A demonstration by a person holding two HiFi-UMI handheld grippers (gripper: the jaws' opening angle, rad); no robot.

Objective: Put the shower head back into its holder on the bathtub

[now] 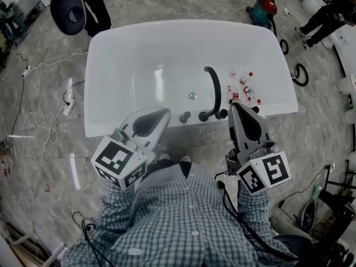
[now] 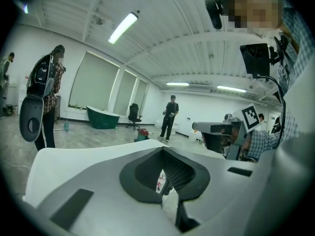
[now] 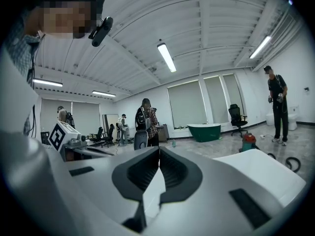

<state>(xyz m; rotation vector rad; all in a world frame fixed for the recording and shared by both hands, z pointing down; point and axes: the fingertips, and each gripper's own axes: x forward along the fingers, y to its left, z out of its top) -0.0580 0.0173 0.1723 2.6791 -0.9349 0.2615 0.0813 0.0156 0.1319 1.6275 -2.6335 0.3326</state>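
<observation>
Between my jaws nothing was held: left gripper (image 1: 165, 112) and right gripper (image 1: 234, 107) were both closed and empty, poised at the near rim of the bathtub (image 1: 111, 54). The black shower head (image 1: 215, 90) lay just beyond, its long axis running away from me. It sat between the grippers, nearer the right.

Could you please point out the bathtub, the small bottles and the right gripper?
bathtub (image 1: 108, 71), head view, bare left rim.
small bottles (image 1: 243, 88), head view, middle of the cluster.
right gripper (image 1: 235, 105), head view, tip of its jaws.
</observation>
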